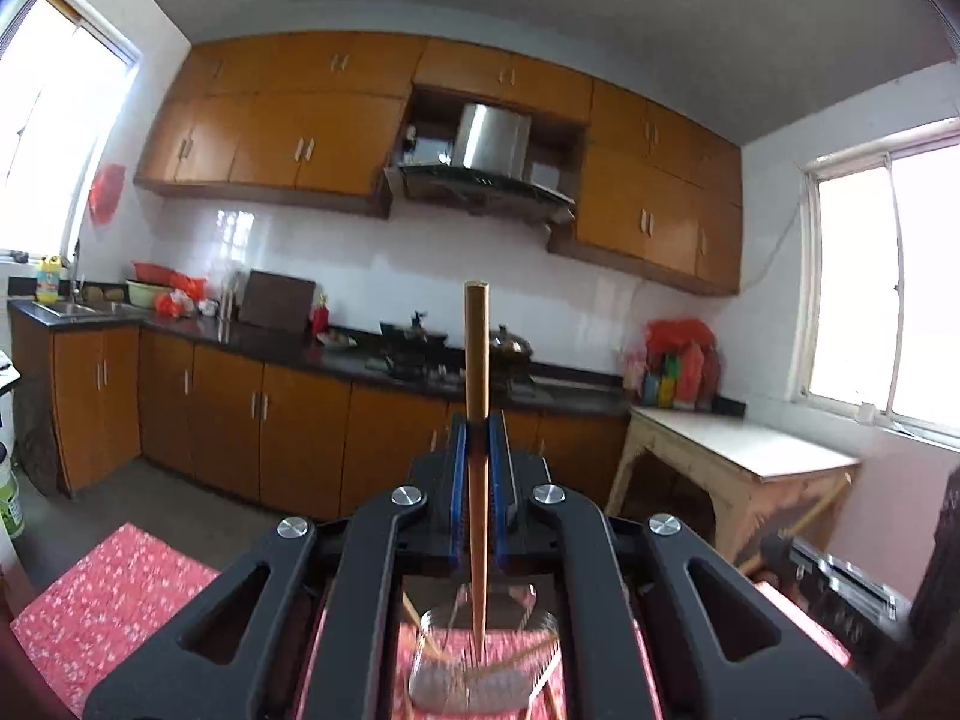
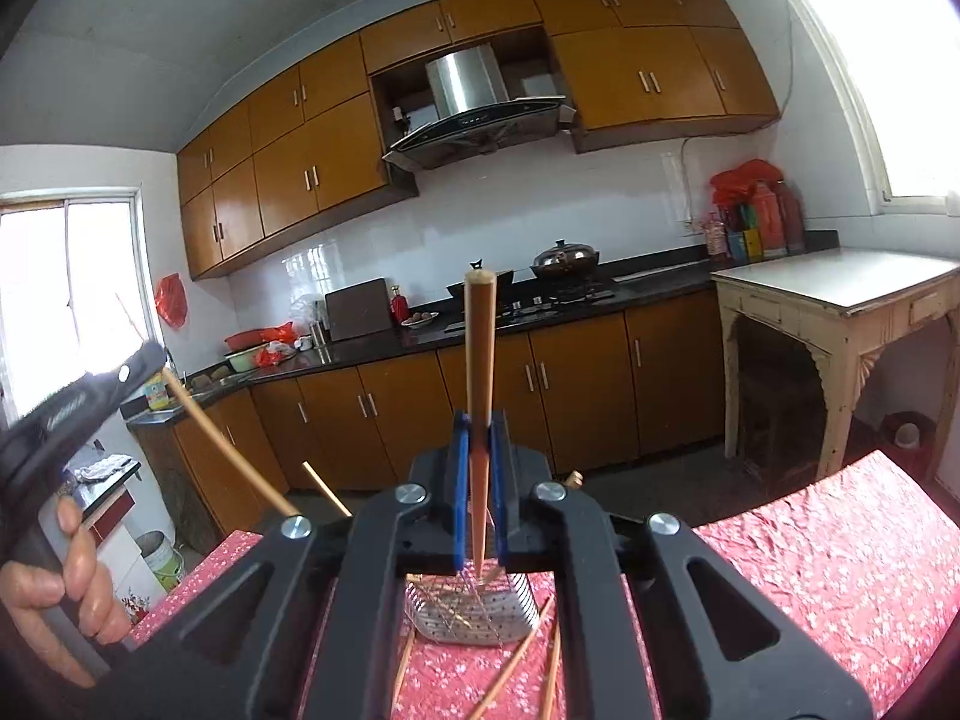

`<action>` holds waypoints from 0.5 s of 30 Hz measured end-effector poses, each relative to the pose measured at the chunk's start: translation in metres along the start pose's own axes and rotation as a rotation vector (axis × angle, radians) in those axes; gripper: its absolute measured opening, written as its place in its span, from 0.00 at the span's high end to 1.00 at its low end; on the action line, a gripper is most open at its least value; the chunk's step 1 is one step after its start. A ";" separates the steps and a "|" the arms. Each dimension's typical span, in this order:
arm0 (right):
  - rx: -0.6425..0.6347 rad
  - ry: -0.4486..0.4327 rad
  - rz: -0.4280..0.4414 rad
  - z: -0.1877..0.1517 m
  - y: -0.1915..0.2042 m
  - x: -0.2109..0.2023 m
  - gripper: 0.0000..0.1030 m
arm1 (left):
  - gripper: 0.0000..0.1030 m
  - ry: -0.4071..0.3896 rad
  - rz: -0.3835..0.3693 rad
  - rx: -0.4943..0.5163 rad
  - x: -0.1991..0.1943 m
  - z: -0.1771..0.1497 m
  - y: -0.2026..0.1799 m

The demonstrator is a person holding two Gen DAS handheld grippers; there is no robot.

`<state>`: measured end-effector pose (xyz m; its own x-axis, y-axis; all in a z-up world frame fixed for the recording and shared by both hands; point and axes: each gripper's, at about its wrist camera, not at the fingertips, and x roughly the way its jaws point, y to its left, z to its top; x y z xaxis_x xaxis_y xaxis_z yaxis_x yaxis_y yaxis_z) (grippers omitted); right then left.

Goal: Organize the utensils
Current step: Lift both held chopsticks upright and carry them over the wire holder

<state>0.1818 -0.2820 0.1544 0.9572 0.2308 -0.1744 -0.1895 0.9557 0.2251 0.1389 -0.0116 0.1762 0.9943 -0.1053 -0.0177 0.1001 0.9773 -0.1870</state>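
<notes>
While both grippers clamp one chopstick each, left gripper [image 1: 477,450], right gripper [image 2: 478,450], lower tips straight into rack [image 2: 474,612] at 6 o'clock, slow

Daylight floods in from windows [image 1: 888,294], which blow out to white. The wall tiles [image 1: 231,240] carry glare. Fisheye bends the cabinets [image 2: 312,162] and darkens corners. The holder [image 1: 480,666] below is blurred.
</notes>
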 end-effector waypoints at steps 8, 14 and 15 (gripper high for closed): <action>-0.006 0.083 0.003 -0.008 0.000 0.056 0.92 | 0.93 0.052 0.082 -0.048 0.055 -0.024 0.015; 0.000 0.144 0.019 -0.027 -0.002 0.085 0.92 | 0.93 0.108 0.096 -0.058 0.069 -0.041 0.023; 0.001 0.149 0.020 -0.029 -0.001 0.088 0.92 | 0.93 0.115 0.097 -0.058 0.069 -0.043 0.023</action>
<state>0.2595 -0.2579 0.1108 0.9101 0.2743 -0.3106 -0.2078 0.9506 0.2305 0.2087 -0.0041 0.1287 0.9881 -0.0343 -0.1499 -0.0020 0.9718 -0.2357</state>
